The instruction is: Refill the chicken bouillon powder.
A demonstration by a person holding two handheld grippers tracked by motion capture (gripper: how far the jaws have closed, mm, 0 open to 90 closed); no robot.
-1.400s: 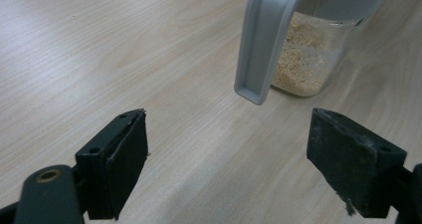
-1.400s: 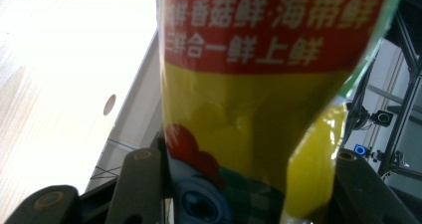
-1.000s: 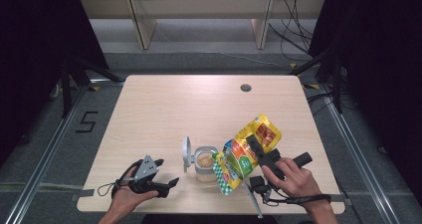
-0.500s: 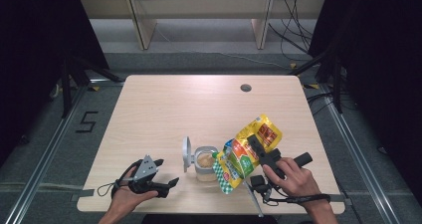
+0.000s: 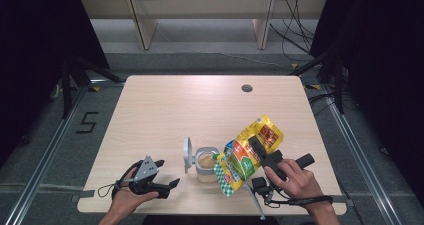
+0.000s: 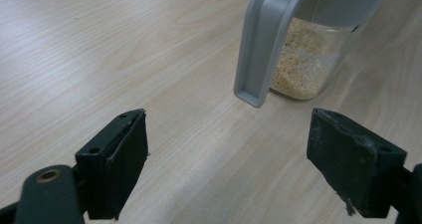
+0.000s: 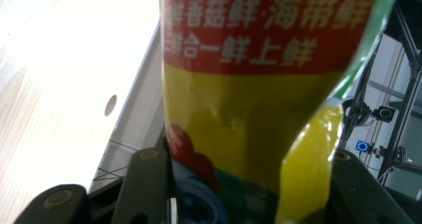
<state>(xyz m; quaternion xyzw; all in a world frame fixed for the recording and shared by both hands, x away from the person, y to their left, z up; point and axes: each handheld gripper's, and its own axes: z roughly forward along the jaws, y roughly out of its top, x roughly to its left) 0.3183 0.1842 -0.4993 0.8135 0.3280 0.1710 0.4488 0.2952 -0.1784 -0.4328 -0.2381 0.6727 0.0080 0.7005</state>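
Fingers (image 7: 149, 184) pinch yellow pouch (image 5: 248, 152) tilted over grain-filled jar (image 5: 206, 165).

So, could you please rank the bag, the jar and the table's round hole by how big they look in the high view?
1. Bag, held tilted nearer the camera.
2. Jar.
3. Hole.

The table (image 5: 165, 110) is pale wood-grain laminate, smooth with a soft sheen. The pouch (image 5: 247, 152) is glossy, crinkled plastic film printed in yellow, red and green. The jar (image 6: 311, 59) has a clear, smooth wall over coarse tan granules, and its lid (image 6: 261, 45) is matt grey plastic. The left gripper (image 6: 229, 159) has matt black pads, slightly rough and scuffed.
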